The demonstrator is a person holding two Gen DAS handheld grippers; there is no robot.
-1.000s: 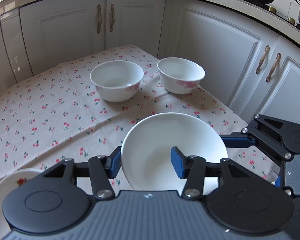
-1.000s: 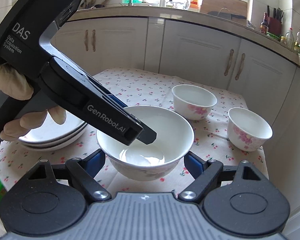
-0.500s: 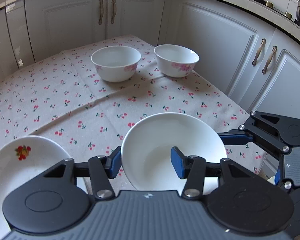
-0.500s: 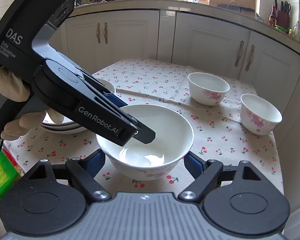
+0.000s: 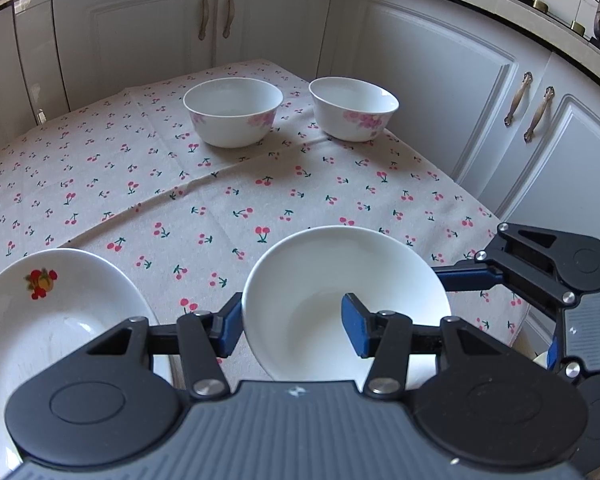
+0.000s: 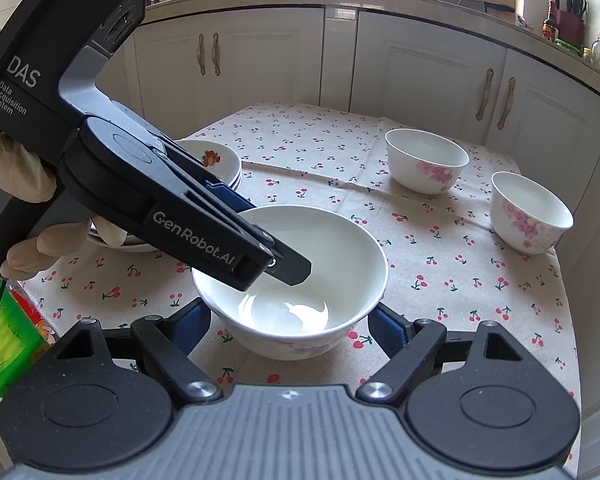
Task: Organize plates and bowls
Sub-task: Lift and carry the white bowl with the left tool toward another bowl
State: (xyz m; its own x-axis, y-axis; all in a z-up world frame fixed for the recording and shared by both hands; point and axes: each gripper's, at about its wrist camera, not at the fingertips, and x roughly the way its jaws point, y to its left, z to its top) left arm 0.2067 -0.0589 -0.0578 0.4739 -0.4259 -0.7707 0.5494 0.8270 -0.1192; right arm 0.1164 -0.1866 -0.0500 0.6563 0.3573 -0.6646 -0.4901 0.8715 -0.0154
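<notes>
My left gripper is shut on the rim of a white bowl, one finger inside and one outside, and holds it above the cherry-print tablecloth. In the right wrist view the same bowl sits between my open right gripper's fingers, which stand apart from its sides. The left gripper reaches into the bowl from the left. Two flowered bowls stand at the table's far side. A stack of white plates with a fruit print lies at the left.
White cabinets surround the table on the far and right sides. A green packet sits at the table's near left edge in the right wrist view. The right gripper shows at the right edge of the left wrist view.
Both grippers have pulled back and up together with the bowl. The far bowls look smaller and the plate stack has come further into view.
</notes>
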